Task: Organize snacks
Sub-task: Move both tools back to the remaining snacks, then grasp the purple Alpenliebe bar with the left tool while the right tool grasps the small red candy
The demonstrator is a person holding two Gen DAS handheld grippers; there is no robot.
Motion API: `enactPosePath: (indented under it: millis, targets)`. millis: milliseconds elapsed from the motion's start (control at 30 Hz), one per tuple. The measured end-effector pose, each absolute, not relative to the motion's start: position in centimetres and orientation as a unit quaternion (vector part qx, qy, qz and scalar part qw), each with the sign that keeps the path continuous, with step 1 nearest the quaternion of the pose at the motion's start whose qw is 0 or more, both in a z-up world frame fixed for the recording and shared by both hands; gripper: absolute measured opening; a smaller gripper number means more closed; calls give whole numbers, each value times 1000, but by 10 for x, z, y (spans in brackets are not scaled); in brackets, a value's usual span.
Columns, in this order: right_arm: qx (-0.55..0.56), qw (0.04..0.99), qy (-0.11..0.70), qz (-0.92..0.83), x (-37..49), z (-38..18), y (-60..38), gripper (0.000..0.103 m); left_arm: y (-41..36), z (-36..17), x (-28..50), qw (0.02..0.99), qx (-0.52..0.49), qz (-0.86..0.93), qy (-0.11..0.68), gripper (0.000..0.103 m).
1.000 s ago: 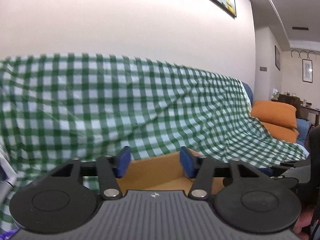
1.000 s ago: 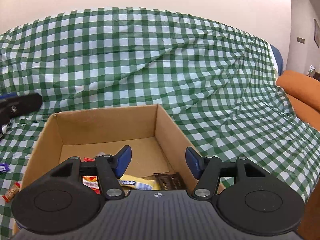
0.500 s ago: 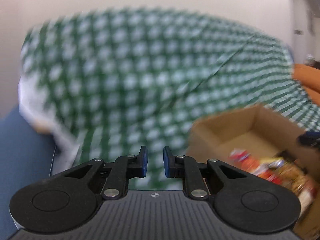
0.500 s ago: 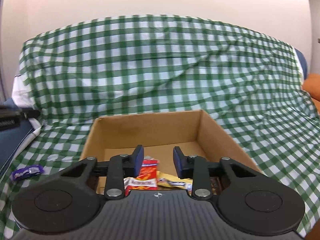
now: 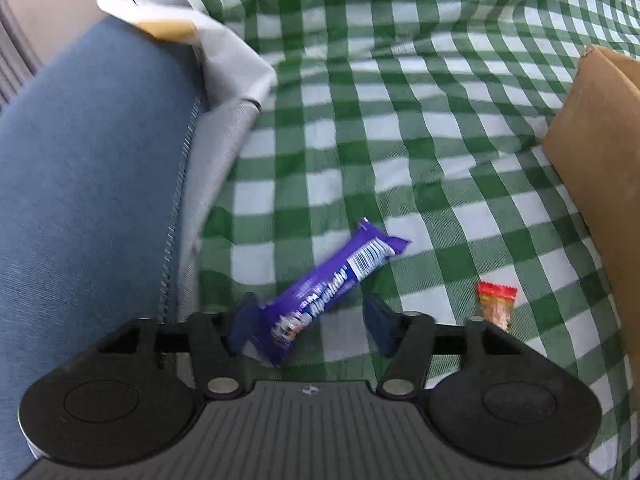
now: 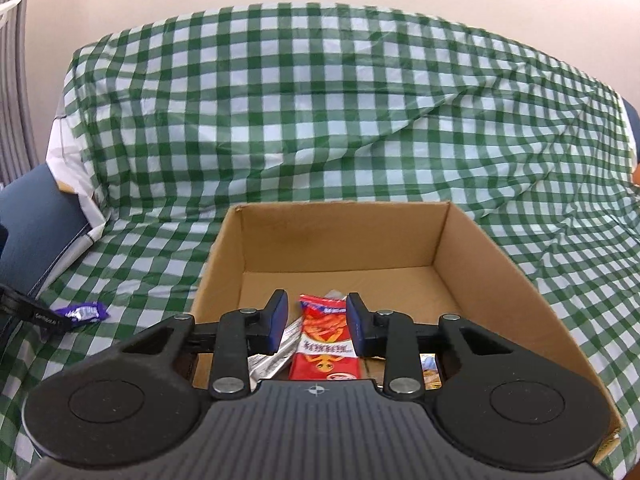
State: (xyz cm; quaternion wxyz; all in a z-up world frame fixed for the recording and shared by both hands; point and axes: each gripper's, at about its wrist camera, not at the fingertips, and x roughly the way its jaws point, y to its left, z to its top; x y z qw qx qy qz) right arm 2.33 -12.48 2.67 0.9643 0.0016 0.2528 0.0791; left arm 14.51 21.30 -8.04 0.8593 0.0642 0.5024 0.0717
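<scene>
Item: purple snack bar (image 5: pixel 335 285), lying flat on the green-and-white checked cloth (image 5: pixel 400 120) that covers the sofa seat.

Edges and room: on the left of the left wrist view, the cloth ends at a white hem beside a blue upholstered armrest (image 5: pixel 88 200). At the right edge stands the outer wall of a cardboard box (image 5: pixel 596 152), well apart from the bar. Bare checked cloth lies open beyond the bar and between it and the box. A small red-and-orange snack packet (image 5: pixel 495 303) rests on the cloth between bar and box, near the gripper's right finger.

Appearance: glossy purple wrapper, white lettering, white barcode panel near the far end, crimped ends.

Orientation: long axis diagonal, near end toward the lower left, far end toward the upper right.

Left gripper (image 5: pixel 310 326): pointing steeply down at the cloth, jaws opening. The bar's near end lies between the blue pads, close to the left one. The pads do not press on it.

Right gripper (image 6: pixel 316 322): poised over the open box (image 6: pixel 500 264), jaws partly apart, grasping nothing. Beneath it in the box lie a red-and-white snack packet (image 6: pixel 326 344), a silver wrapper (image 6: pixel 276 356) and other partly hidden items. In this view the bar (image 6: pixel 82 313) shows far left on the cloth.
</scene>
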Motion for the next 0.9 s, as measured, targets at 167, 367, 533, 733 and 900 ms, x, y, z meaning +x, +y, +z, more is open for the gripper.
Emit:
enactPosePath:
  millis: [167,367,533,733,900]
  targets:
    - [-12,961,259,97,23,24,-112,34,217,-88,144,852,41,67,517,62]
    - [-32,958,259,116,21,23,-103,34,233,-77,149,845,-56,63,528,19]
    - [-57,956,246,152,15,25,-91,34,242,-82,146,809,-114,60,573,24]
    - [-58,944,246,212,9,33,-63,34,234,-70,147,828,-100,61,549,51]
    - [-35,927,283,242,17,22,-7,34,227,-79,158,825,-95,52,554,55]
